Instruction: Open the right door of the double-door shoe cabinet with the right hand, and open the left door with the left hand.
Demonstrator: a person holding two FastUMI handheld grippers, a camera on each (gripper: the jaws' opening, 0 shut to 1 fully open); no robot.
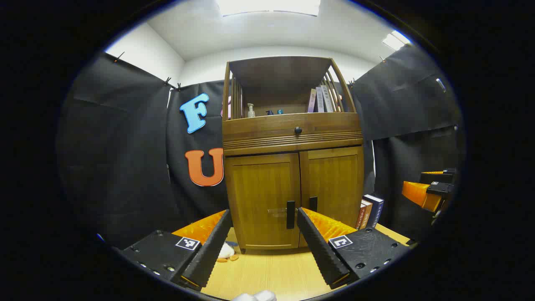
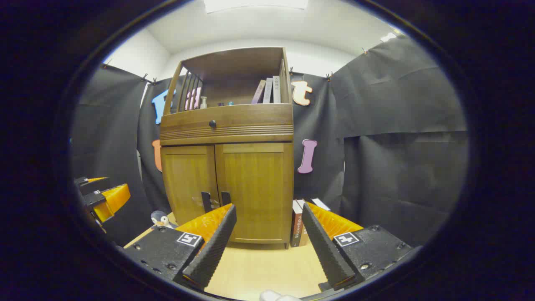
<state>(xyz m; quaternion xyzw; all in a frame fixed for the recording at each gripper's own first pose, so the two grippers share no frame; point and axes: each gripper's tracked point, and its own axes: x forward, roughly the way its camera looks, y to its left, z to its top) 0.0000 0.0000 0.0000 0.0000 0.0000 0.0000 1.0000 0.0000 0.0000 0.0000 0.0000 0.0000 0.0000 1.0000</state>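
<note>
The wooden shoe cabinet stands on the table with both lower doors closed. In the left gripper view, the left door carries a dark vertical handle, and the right door has its own handle just beside it. My left gripper is open, a short way in front of the left door, its fingers on either side of the door's lower half. My right gripper is open too, facing the right door, whose handle lies left of its fingers. Each gripper appears at the edge of the other's view: the right gripper, the left gripper.
Upright books lean against the cabinet's right side. A small penguin toy sits by its left foot. The open upper shelf holds books and a bottle, above a drawer with a knob. Light wooden tabletop lies in front.
</note>
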